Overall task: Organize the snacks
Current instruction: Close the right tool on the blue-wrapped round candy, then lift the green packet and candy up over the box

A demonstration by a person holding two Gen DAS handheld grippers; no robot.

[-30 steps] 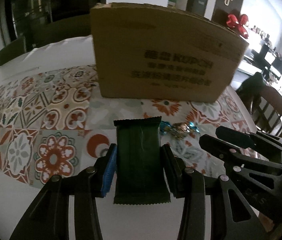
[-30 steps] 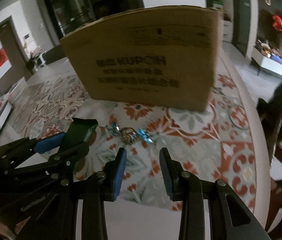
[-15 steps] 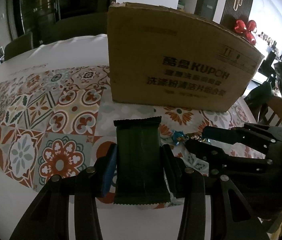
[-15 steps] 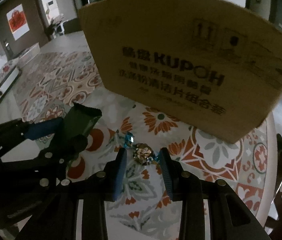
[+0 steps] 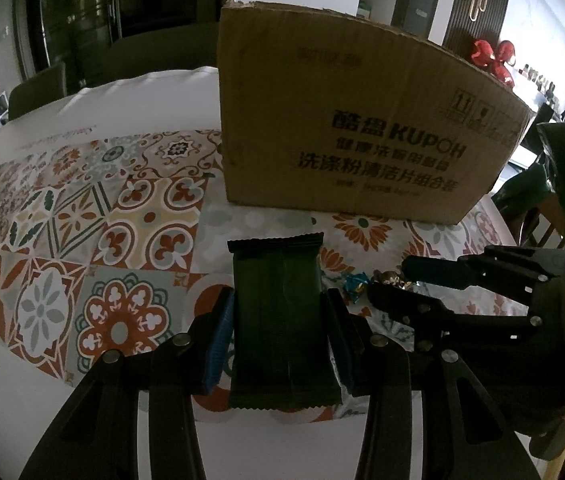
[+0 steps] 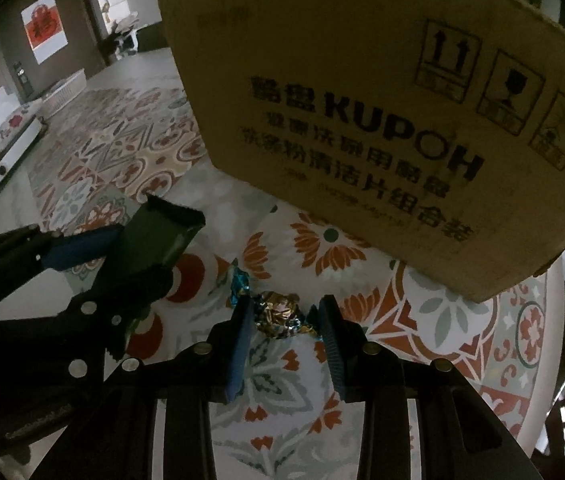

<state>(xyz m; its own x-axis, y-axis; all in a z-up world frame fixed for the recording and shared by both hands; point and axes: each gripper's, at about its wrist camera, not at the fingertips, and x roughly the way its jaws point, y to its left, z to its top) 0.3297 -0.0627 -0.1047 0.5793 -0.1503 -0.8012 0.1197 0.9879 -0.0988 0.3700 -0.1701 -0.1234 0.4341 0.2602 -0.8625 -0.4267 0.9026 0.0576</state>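
Note:
My left gripper [image 5: 278, 296] is shut on a dark green snack packet [image 5: 278, 332], which stands lengthwise between the pads just over the patterned tablecloth [image 5: 122, 240]. The right wrist view shows the same packet [image 6: 162, 232] at the left. A small candy in a gold and blue twisted wrapper [image 6: 278, 312] lies on the cloth between the fingers of my right gripper [image 6: 284, 314]. Those jaws stand open, with the pads right beside the wrapper's ends. In the left wrist view the candy's blue end [image 5: 356, 284] shows beside the right gripper's fingers [image 5: 434, 270].
A tall brown cardboard box [image 5: 362, 120] printed with KUPOH stands on the table just behind both grippers [image 6: 362, 100]. The round table's edge [image 6: 538, 360] curves at the right, with a wooden chair beyond it. White cloth [image 5: 22, 392] lies near the front.
My right gripper has rolled and moved forward and down, so the candy now lies between its fingers. The left gripper still holds the green packet in nearly the same place.

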